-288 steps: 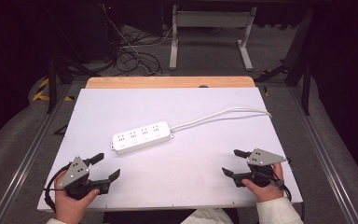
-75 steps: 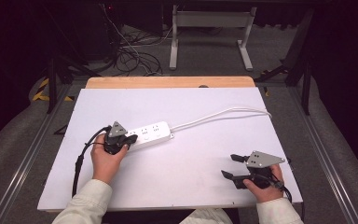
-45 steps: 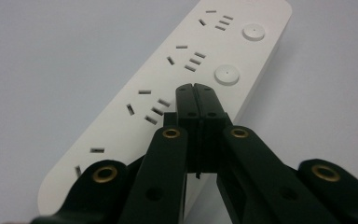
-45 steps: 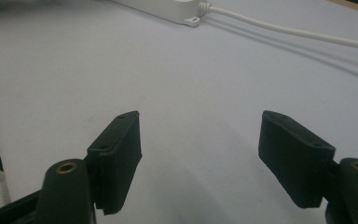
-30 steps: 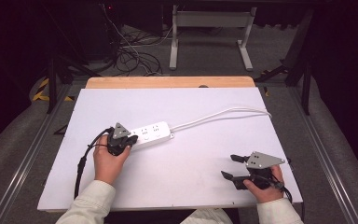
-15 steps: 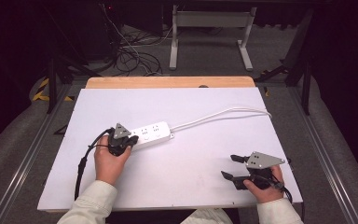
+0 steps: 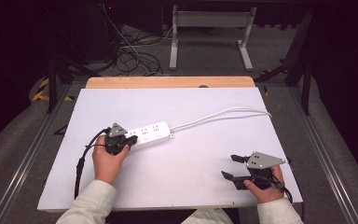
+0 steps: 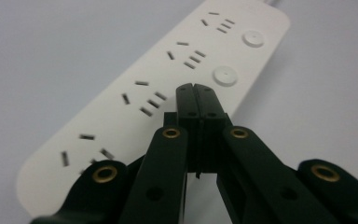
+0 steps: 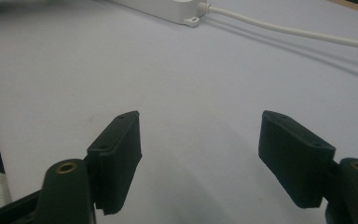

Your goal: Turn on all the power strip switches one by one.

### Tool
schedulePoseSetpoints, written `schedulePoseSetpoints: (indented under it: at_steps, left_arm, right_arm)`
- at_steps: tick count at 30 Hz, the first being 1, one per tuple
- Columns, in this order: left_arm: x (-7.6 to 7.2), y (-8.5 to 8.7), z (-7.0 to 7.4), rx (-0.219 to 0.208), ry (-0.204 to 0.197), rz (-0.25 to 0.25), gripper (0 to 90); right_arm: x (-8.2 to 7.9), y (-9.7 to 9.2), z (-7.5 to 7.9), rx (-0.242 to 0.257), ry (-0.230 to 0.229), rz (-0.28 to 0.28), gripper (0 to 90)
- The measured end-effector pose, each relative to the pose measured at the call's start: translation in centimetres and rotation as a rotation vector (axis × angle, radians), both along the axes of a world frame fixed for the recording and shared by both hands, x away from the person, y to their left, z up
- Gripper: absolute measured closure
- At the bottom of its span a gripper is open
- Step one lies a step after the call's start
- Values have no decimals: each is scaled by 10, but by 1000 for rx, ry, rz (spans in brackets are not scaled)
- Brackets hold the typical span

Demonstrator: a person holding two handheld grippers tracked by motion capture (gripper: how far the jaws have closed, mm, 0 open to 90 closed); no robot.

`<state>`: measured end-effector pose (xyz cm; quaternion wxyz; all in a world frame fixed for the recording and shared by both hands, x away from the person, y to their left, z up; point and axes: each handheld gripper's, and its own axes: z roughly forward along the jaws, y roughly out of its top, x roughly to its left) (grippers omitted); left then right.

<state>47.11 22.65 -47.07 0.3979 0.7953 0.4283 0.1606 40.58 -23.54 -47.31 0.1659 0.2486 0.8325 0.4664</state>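
A white power strip (image 7: 149,134) lies on the white table (image 7: 191,186), its cord (image 7: 223,114) running off to the right. My left gripper (image 7: 129,139) is shut, and its tips sit at the strip's near-left end. In the left gripper view the jaws are pressed together with nothing between them (image 8: 196,95), over the strip (image 8: 135,93) beside a round button (image 8: 225,74). My right gripper (image 7: 229,166) rests open near the table's front right corner; in its own view the jaws stand wide apart (image 9: 200,135) over bare table, with the strip's cord end (image 9: 182,11) far off.
A wooden edge (image 7: 168,82) borders the table's far side. Beyond it on the floor are tangled cables (image 7: 130,56) and a metal stand (image 7: 209,28). Metal rails (image 7: 23,158) run along both sides of the table.
Earlier my left gripper lay open at the front left of the table; it has since moved up to the power strip and shut. Over the last second nothing has visibly moved.
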Motion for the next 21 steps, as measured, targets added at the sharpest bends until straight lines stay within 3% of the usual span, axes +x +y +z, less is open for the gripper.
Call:
schedulePoseSetpoints:
  at_steps: [1,2,5,6,7,11,18,21]
  left_arm:
    - [2,1,0,-30,13,-14,900]
    - [2,1,0,-30,13,-14,900]
    - [1,4,6,-24,-31,18,900]
    - [0,6,12,-52,-62,19,900]
    - [0,6,15,-51,-80,14,900]
    - [-1,2,18,-48,-100,-2,900]
    - [2,-12,18,-45,-94,-40,900]
    - [5,-19,16,-23,-93,-47,900]
  right_arm:
    - [0,0,0,1,-1,0,302]
    - [0,0,0,1,-1,0,302]
    - [1,0,0,0,-1,0,302]
    - [1,0,0,0,-2,0,302]
    - [1,0,0,-2,0,-1,302]
    - [1,0,-1,-6,3,2,302]
    - [1,0,0,-3,0,2,302]
    - [1,0,0,-3,0,2,302]
